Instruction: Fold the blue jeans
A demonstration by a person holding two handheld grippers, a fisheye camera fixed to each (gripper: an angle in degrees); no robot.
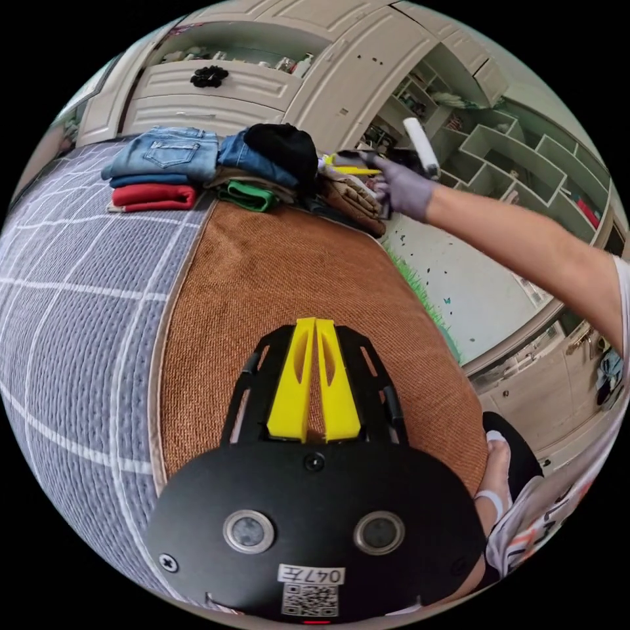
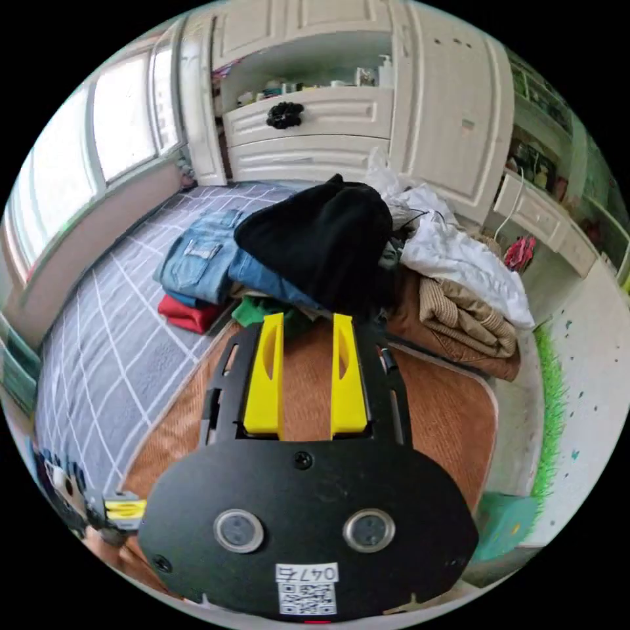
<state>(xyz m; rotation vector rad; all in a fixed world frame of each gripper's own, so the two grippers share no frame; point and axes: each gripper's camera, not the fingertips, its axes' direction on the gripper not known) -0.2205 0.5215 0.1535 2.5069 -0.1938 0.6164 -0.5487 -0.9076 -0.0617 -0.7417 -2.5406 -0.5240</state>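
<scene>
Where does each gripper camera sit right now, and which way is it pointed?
Left gripper view: low over the brown mat, facing the clothes pile; left gripper shut, the person's gloved hand reaching out with the right gripper.
Right gripper view: near the pile, facing the black garment; right gripper open.
Shared: folded jeans, white cabinets.

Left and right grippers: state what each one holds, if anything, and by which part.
Nothing is held. The left gripper has its jaws closed together over the brown mat, empty. The right gripper has its jaws open, just short of the black garment.
</scene>
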